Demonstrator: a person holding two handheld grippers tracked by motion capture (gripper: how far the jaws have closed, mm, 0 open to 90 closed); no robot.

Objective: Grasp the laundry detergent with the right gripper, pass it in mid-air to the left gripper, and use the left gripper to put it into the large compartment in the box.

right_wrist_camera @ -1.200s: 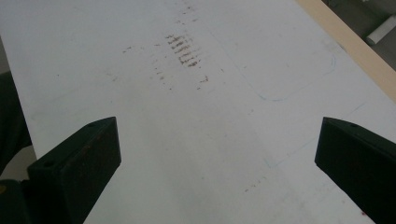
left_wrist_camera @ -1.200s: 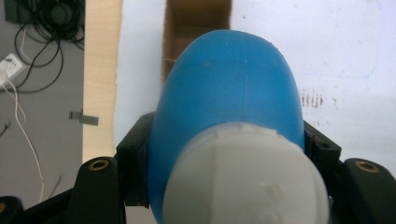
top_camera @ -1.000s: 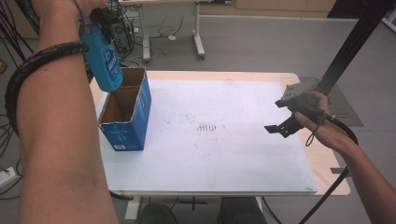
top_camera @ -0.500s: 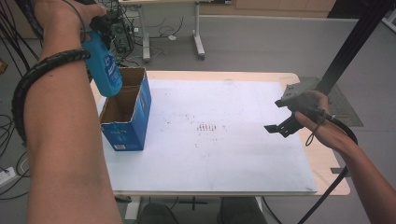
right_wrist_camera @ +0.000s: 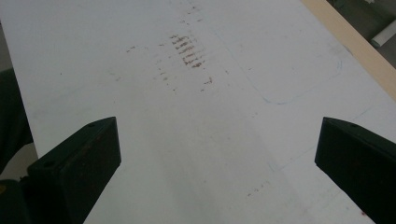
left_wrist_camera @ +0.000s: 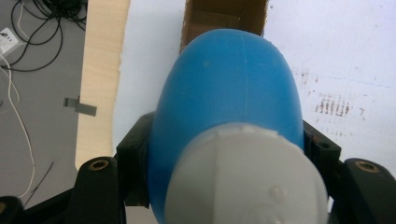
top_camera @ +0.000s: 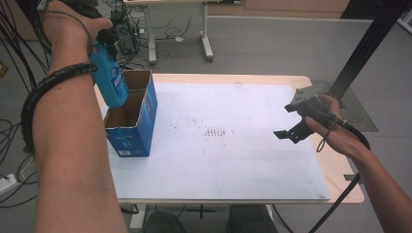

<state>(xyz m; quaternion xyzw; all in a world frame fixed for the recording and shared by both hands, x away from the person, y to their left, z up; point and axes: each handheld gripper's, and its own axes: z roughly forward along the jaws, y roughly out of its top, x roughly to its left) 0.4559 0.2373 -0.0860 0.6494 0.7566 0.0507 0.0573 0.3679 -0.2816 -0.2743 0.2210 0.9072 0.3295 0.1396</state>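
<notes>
Left gripper (top_camera: 104, 41): fingers pinching blue bottle (top_camera: 111, 80), base-down above open cardboard box (top_camera: 132, 121), apparently for packing. Right gripper (top_camera: 291, 133): fingers spread, empty, hovering over white surface (top_camera: 243, 165), apparently idle, well apart.

We see a white mat (top_camera: 243, 160) lying on a table (top_camera: 340, 191) with a pale wood edge. Small brown marks (top_camera: 216, 133) dot the middle of the mat, and a thin blue line (right_wrist_camera: 299, 95) is drawn on it. The floor (top_camera: 272, 48) is grey. Behind the table stands a desk leg (top_camera: 207, 36). Black wires (top_camera: 12, 82) lie on the floor at the left, near a white plug strip (top_camera: 6, 182).
</notes>
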